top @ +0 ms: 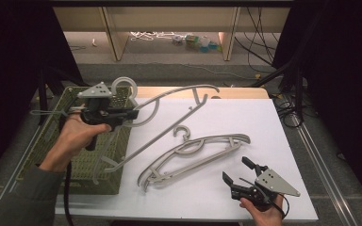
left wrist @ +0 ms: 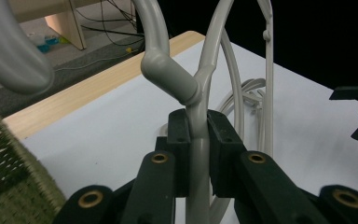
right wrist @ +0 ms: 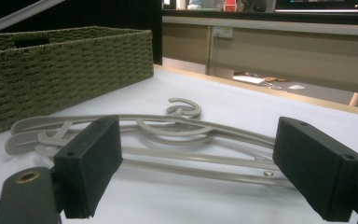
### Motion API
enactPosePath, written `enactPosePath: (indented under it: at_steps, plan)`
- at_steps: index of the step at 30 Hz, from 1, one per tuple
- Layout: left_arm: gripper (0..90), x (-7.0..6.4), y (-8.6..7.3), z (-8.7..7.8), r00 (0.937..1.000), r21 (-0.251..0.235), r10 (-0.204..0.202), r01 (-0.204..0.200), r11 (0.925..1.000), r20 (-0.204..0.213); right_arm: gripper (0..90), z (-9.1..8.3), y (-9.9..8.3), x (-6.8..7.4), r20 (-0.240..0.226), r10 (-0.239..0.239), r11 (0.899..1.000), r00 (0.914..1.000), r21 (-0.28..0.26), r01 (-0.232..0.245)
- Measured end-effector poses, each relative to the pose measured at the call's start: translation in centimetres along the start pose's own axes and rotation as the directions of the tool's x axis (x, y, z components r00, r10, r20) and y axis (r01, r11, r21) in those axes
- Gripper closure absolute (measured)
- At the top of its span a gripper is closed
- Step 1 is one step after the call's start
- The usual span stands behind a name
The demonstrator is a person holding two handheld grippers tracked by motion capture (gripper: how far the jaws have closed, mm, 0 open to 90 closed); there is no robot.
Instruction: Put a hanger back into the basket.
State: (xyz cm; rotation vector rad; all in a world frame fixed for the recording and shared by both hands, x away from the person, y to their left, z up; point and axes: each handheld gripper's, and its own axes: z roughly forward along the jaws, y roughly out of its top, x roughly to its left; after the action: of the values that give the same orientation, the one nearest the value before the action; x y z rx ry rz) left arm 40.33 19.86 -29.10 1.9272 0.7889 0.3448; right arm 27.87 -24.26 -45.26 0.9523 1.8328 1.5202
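My left gripper [top: 131,113] is shut on the neck of a grey plastic hanger [top: 169,96] and holds it tilted in the air over the basket's right edge and the white table. In the left gripper view the pads [left wrist: 179,140] clamp the hanger [left wrist: 168,70] just below its hook. More grey hangers [top: 193,153] lie stacked flat in the middle of the table. My right gripper [top: 239,170] stands open at the front right, just short of their lower end. In the right gripper view those stacked hangers [right wrist: 168,128] lie beyond the wide-apart pads [right wrist: 91,163].
A green woven basket [top: 75,165] stands at the table's left side, also seen as the basket [right wrist: 65,60] from the right gripper. The white sheet [top: 245,122] covers the table, with a wooden strip [top: 245,92] along its far edge. Cables and shelving lie on the floor behind.
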Motion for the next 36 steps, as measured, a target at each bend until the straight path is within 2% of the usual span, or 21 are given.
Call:
enactPosePath:
  at_steps: [1,3,4,8,9,10,11,12,15,17,18,21,22,24,26,27,28,31,32,33,36]
  plan:
    - [80.4,0.4,-0.2,-0.5,0.9996,0.002,-0.024,0.024,0.9997,0.016,16.2,0.0,0.0,0.0,0.0,-0.004,1.0,1.0,-0.001,0.004]
    - [80.4,1.9,-0.5,-2.0,0.9989,0.006,-0.046,0.046,0.9989,-0.004,16.2,0.1,0.0,0.0,-0.014,0.009,1.0,0.9999,0.012,-0.008]
    - [80.4,1.9,-0.5,-2.0,0.9989,0.006,-0.046,0.046,0.9989,-0.004,16.2,0.1,0.0,0.0,-0.014,0.009,1.0,0.9999,0.012,-0.008]
    - [80.4,4.0,-1.1,-3.7,0.996,-0.006,-0.073,0.073,0.9973,-0.053,16.2,0.1,0.0,0.1,-0.012,0.012,1.0,0.9999,0.012,-0.012]
    - [80.4,5.1,-1.3,-4.5,0.9939,-0.006,-0.082,0.082,0.9966,-0.073,16.2,0.1,-0.1,0.0,-0.011,0.011,1.0,0.9999,0.011,-0.011]
    - [80.4,5.1,-1.3,-4.5,0.9939,-0.006,-0.082,0.082,0.9966,-0.073,16.2,0.1,-0.1,0.0,-0.011,0.011,1.0,0.9999,0.011,-0.011]
    - [80.4,5.5,-1.5,-4.9,0.9922,-0.01,-0.088,0.088,0.9961,-0.087,16.2,0.1,0.0,0.0,0.002,0.006,1.0,1.0,0.021,-0.006]
    - [80.4,6.5,-1.7,-5.8,0.9902,-0.011,-0.095,0.094,0.9955,-0.103,16.2,0.2,-0.1,0.1,0.007,0.008,1.0,0.9999,-0.004,-0.008]
    - [80.4,7.4,-1.9,-6.7,0.9881,-0.009,-0.099,0.098,0.9951,-0.118,16.2,0.2,-0.1,0.0,0.012,0.007,1.0,0.9999,-0.003,-0.007]
    - [80.4,8.1,-2.1,-7.4,0.9843,-0.018,-0.121,0.12,0.9926,-0.128,16.2,0.1,-0.1,0.0,0.0,0.005,1.0,1.0,0.018,-0.005]
    - [80.4,8.9,-2.5,-7.8,0.9778,-0.027,-0.159,0.157,0.9872,-0.136,16.2,0.2,-0.1,0.0,-0.004,0.008,1.0,1.0,0.006,-0.008]
    - [80.5,9.9,-2.9,-8.2,0.9759,-0.02,-0.145,0.143,0.9895,-0.163,16.2,0.2,-0.1,0.0,-0.001,0.005,1.0,1.0,0.008,-0.005]
    - [80.4,11.0,-3.2,-8.5,0.9706,-0.004,-0.101,0.102,0.9947,-0.219,16.2,0.2,-0.1,0.0,-0.002,0.004,1.0,1.0,0.009,-0.004]
    - [80.5,11.5,-3.7,-8.4,0.969,-0.002,-0.121,0.123,0.9924,-0.216,16.2,0.2,-0.1,-0.1,-0.002,0.006,1.0,1.0,0.01,-0.006]
    - [80.5,11.9,-4.0,-8.4,0.968,0.002,-0.114,0.118,0.993,-0.223,16.2,0.2,-0.1,0.0,-0.002,0.005,1.0,1.0,0.01,-0.005]
    - [80.4,12.6,-4.5,-8.5,0.9619,0.023,-0.103,0.112,0.9934,-0.253,16.2,0.2,-0.1,0.0,-0.001,0.005,1.0,1.0,0.01,-0.005]
    - [80.4,12.6,-4.5,-8.5,0.9619,0.023,-0.103,0.112,0.9934,-0.253,16.2,0.2,-0.1,0.0,-0.001,0.005,1.0,1.0,0.01,-0.005]
    - [80.5,13.7,-5.5,-8.8,0.9497,0.053,-0.11,0.131,0.9899,-0.293,16.2,0.1,-0.1,0.0,0.002,0.005,1.0,1.0,0.007,-0.005]
    - [80.4,13.7,-5.5,-8.8,0.9497,0.053,-0.11,0.131,0.9899,-0.293,16.2,0.1,-0.1,0.0,0.002,0.005,1.0,1.0,0.007,-0.005]
    - [80.4,13.9,-5.9,-9.0,0.9442,0.074,-0.098,0.127,0.9891,-0.314,16.2,0.1,-0.2,-0.1,0.001,0.008,1.0,1.0,0.01,-0.008]
    - [80.4,14.1,-6.5,-9.0,0.9397,0.104,-0.085,0.126,0.9865,-0.331,16.2,0.2,-0.2,0.0,-0.001,0.009,1.0,1.0,0.007,-0.009]
